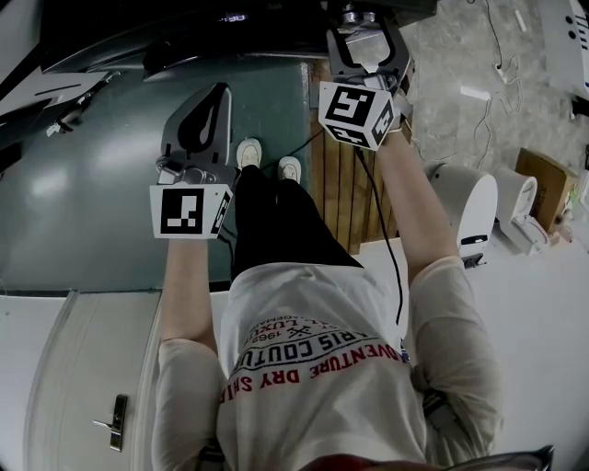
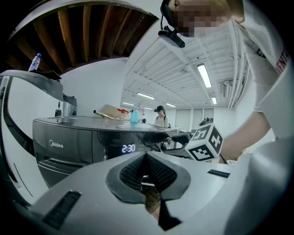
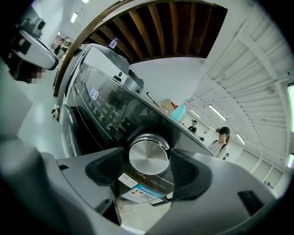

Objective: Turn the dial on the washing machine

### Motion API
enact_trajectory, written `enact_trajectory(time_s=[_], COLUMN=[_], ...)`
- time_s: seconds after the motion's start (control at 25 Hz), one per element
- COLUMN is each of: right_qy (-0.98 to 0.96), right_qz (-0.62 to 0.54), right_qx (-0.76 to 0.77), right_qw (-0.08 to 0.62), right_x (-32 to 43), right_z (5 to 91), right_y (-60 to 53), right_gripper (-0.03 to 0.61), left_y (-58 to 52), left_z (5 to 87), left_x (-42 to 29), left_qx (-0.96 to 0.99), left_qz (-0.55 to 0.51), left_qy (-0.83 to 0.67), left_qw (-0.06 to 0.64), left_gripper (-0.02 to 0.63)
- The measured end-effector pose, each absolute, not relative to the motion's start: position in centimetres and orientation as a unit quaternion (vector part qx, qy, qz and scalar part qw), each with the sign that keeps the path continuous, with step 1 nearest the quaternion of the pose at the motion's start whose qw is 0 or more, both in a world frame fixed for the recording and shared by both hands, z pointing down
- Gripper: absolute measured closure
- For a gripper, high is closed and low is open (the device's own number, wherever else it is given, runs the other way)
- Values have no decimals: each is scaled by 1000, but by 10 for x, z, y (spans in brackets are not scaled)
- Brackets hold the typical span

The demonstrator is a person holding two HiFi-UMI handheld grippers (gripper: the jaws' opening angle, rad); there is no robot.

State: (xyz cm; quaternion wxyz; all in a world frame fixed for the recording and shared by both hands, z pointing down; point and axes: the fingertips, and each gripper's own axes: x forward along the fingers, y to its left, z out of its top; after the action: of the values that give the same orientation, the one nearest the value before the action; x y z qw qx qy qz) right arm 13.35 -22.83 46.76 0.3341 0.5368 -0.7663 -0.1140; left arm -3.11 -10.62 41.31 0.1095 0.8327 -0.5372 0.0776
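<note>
Right gripper [image 3: 148, 170] at the washing machine [image 3: 98, 108] dial [image 3: 149, 155].
Its jaws stand apart, the silver dial between them; the left gripper [image 2: 147, 158] jaws are together, holding nothing.

Both arms outstretched, left gripper [image 2: 146, 160] fingers together, right gripper [image 3: 147, 167] fingers wide apart

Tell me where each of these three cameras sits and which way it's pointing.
Head view: on the person's head, looking steeply down at shirt, arms, shoes, the left hand-held gripper and right hand-held gripper.
Left gripper view: rides that gripper, along its closed jaws toward the washing machine front; the other's marker cube and the shirt show.
Right gripper view: along its open jaws, either side of the dial.
Shared: both gripper views show the lit display.
</note>
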Motion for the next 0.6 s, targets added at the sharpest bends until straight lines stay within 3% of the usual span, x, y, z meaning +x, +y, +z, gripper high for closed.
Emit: enact_trajectory(time_s=[0.12,0.32,0.6], right_qy=[-757,-760,-768], right_qz=[-122,-111,-5], right_qx=[550,553,580], right_qw=[331,323,271], right_x=[136,136,138], right_z=[466,465,463], right_y=[-230,-229,-232], right_gripper=[284,287,287], left_y=[-106,-107,-111], left_z=[416,419,416], left_x=[-32,-31,-30], left_qx=[832,833,835], left_qz=[78,79,79], left_qy=[-537,-535,-533], left_qw=[114,116,111], left_gripper=[597,597,597])
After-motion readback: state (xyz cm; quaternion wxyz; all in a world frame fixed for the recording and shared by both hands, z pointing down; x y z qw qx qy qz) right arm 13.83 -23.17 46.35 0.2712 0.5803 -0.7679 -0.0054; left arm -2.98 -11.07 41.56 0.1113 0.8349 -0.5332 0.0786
